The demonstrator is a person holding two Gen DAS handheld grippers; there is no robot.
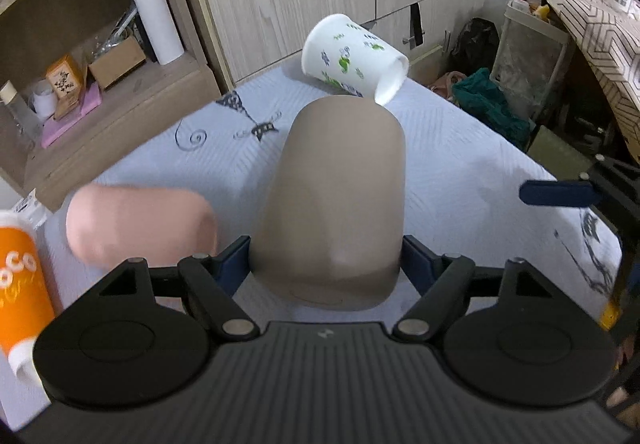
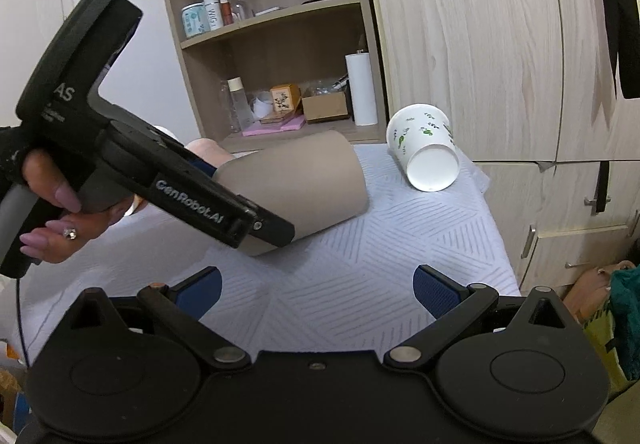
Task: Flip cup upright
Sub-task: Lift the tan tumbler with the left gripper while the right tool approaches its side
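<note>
A tall beige cup [image 1: 340,200] sits between the fingers of my left gripper [image 1: 324,264], which is shut on its base end; the cup lies tilted on its side, and in the right wrist view [image 2: 304,180] it is lifted just above the white cloth. A white paper cup with green prints [image 1: 352,56] lies on its side at the table's far end, its mouth showing in the right wrist view [image 2: 428,156]. A pink cup [image 1: 140,224] lies on its side to the left. My right gripper [image 2: 316,292] is open and empty above the cloth.
An orange bottle [image 1: 20,284] stands at the left edge. The table [image 1: 460,172] has a white patterned cloth. A wooden shelf unit [image 2: 272,44] with bottles, boxes and a paper roll stands behind, wardrobe doors [image 2: 480,44] beside it. Bags and clutter [image 1: 492,104] lie on the floor right.
</note>
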